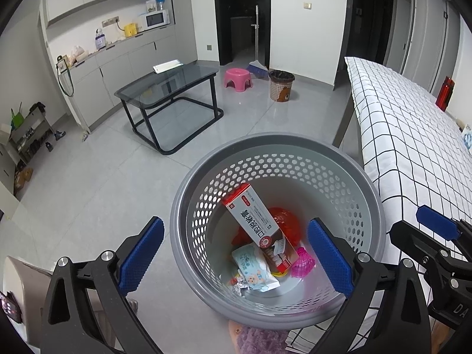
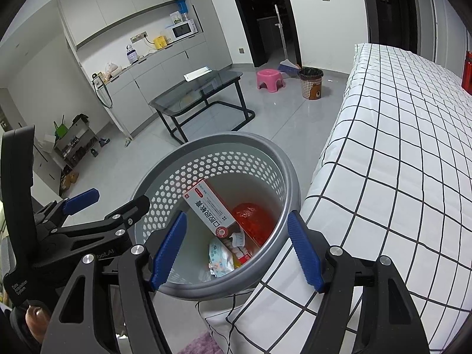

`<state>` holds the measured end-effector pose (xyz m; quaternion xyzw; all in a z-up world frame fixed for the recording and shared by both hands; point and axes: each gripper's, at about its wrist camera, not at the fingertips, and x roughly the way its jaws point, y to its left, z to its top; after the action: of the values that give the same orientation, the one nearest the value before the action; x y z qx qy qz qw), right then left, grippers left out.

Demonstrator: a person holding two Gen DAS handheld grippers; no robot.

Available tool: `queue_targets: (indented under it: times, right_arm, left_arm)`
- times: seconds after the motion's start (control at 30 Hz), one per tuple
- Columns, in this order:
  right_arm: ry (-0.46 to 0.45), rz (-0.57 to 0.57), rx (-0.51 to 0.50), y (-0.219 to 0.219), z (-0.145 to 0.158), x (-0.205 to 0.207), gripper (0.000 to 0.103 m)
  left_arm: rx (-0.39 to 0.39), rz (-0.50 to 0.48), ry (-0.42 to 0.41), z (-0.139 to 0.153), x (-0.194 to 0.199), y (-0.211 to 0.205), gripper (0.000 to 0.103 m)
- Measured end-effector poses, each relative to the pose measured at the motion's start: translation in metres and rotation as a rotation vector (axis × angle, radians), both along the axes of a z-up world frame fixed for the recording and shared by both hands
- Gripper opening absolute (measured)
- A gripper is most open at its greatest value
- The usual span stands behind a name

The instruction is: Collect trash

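Both the left claw (image 1: 234, 253) and the right claw (image 2: 236, 249) are held spread apart and empty above the grey basket (image 1: 380, 206), apparently because nothing is left to drop. The toothpaste box (image 1: 259, 224), wipes packet (image 1: 253, 268) and red wrapper (image 1: 283, 221) are seen inside the basket, which is set just beside the bed (image 1: 413, 153) for easy reach.

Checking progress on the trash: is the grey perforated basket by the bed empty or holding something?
Holding something: the grey basket contains a toothpaste box, a wipes packet and red plastic.
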<state>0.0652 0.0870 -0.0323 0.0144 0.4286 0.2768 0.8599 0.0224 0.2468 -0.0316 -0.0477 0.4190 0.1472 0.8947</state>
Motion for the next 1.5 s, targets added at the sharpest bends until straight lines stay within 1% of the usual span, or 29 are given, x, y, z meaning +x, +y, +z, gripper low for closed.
queue_targets:
  times: [0.27,1.5]
  right_arm:
    - [0.000,0.000,0.001,0.0008,-0.0008,-0.0006,0.068]
    - [-0.003,0.003,-0.001,-0.0014,0.0010,-0.0031,0.068]
  left_arm:
    - [0.006,0.002,-0.014,0.0018,0.0003,-0.0013,0.096]
    - [0.014,0.010,-0.009,0.0015,-0.0010,0.0003,0.096]
